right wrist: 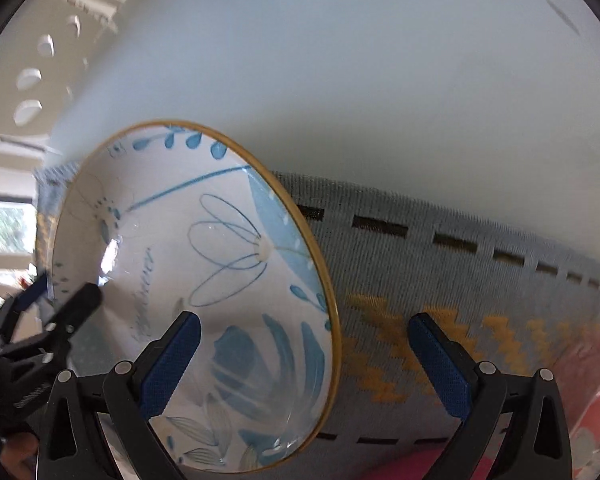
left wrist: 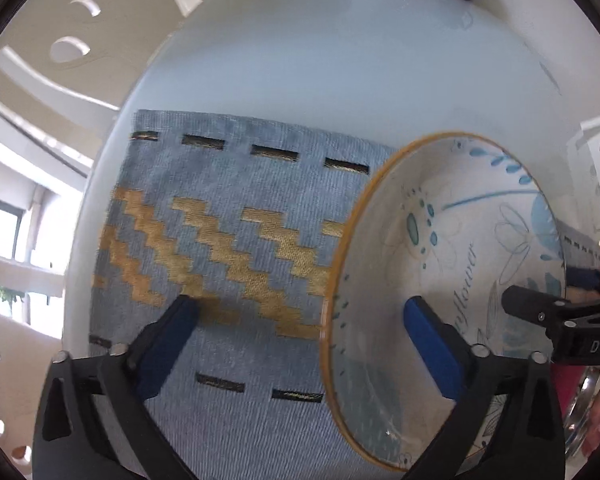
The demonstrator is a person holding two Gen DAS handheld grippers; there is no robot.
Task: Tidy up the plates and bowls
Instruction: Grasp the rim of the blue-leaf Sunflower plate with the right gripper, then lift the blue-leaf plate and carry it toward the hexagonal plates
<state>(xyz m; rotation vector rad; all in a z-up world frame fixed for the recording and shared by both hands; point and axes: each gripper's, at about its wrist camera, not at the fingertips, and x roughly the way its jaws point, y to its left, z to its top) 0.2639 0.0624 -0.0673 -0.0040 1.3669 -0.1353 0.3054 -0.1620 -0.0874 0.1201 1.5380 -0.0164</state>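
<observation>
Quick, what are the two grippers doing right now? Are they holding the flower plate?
Left gripper: open, straddling the rim of the plate, not clamped on it.
Right gripper: open, also straddling the plate's rim, not clamped.

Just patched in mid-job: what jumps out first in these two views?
The bowl, white with blue flowers and a yellow rim, fills the space between both open grippers: right of centre in the left wrist view, left of centre in the right wrist view. Under it lies a blue placemat with gold zigzags on a white table.
</observation>
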